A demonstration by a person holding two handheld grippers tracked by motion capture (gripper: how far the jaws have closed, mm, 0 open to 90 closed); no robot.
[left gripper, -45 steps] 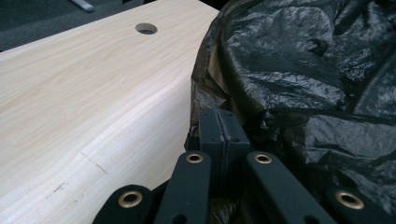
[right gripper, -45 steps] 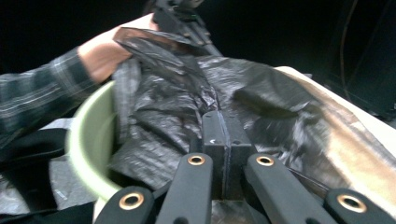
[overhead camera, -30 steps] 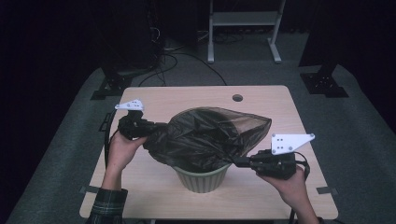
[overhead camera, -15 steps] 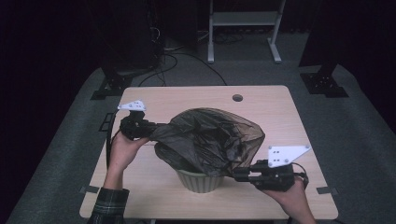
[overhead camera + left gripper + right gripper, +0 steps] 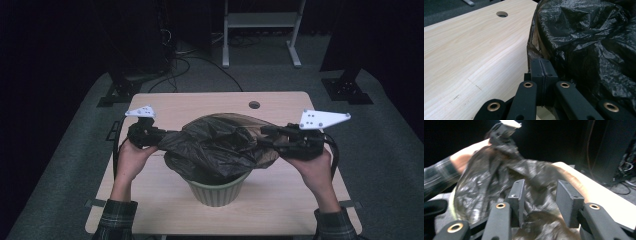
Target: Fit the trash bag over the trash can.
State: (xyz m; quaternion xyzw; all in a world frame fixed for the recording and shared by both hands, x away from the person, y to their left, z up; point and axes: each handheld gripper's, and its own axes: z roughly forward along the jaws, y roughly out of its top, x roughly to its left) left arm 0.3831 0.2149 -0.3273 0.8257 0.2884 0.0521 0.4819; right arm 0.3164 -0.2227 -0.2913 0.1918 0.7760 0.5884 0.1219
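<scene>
With the left tool (image 5: 167, 134) pinching the black bag (image 5: 220, 145) over the green bin (image 5: 217, 187) mid-bench and the right tool (image 5: 540, 202) just spreading, bag beneath unpinched, regrip the right rim before stretching it down.

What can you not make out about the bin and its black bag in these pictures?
- Inside of the green bin: high view, covered by the black bag.
- Bag edge in the left gripper: left gripper view, hidden between shut jaws.
- Bag folds: right gripper view, motion-blurred.
</scene>
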